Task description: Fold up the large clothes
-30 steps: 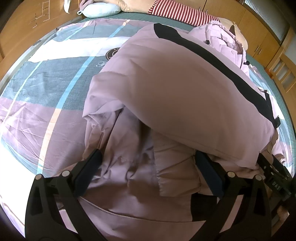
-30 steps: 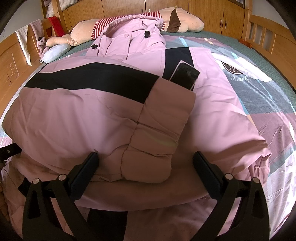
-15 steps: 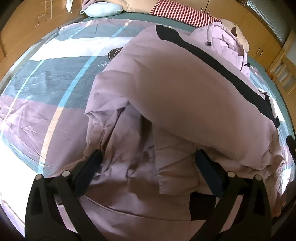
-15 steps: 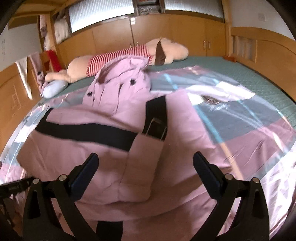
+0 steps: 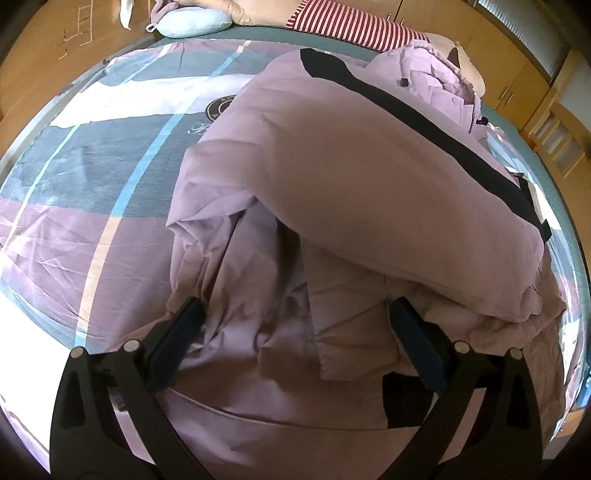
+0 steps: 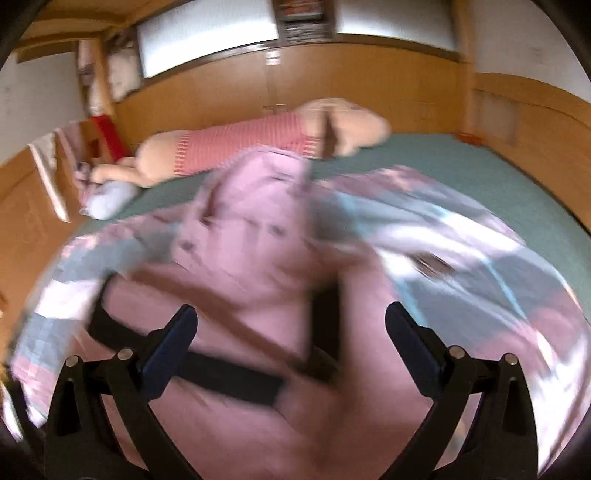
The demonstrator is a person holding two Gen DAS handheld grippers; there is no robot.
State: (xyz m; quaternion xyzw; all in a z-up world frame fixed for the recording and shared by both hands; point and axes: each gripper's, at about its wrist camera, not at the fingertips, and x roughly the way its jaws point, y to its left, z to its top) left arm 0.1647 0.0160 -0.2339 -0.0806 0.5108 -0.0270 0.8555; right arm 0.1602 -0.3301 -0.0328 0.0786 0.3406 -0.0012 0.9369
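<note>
On the bed: a pink padded jacket (image 5: 351,177) lies spread over the patterned bedsheet (image 5: 92,177), filling the left wrist view from its middle out to 4 o'clock.
Jacket fold: one sleeve or side panel is laid across the body, a black band (image 5: 424,122) running along it from 12 toward 3 o'clock.
Jacket lining: crumpled fabric shows beneath the folded part, at 6 o'clock in the left wrist view.
Jacket collar: bunched with dark buttons at 1 o'clock.
Left gripper (image 5: 295,339): tongs wide apart, empty, the two fingers close over the crumpled lower fabric; contact cannot be told.
Right gripper (image 6: 288,339): tongs wide apart, empty, above the jacket; this view is heavily blurred.
Beyond the jacket: a striped plush toy (image 6: 258,144) lies along the far edge at 12 o'clock.
Small pillow (image 5: 192,27): pale blue, at 11 o'clock.
Surroundings: wooden cabinets (image 6: 369,92) behind the bed.
</note>
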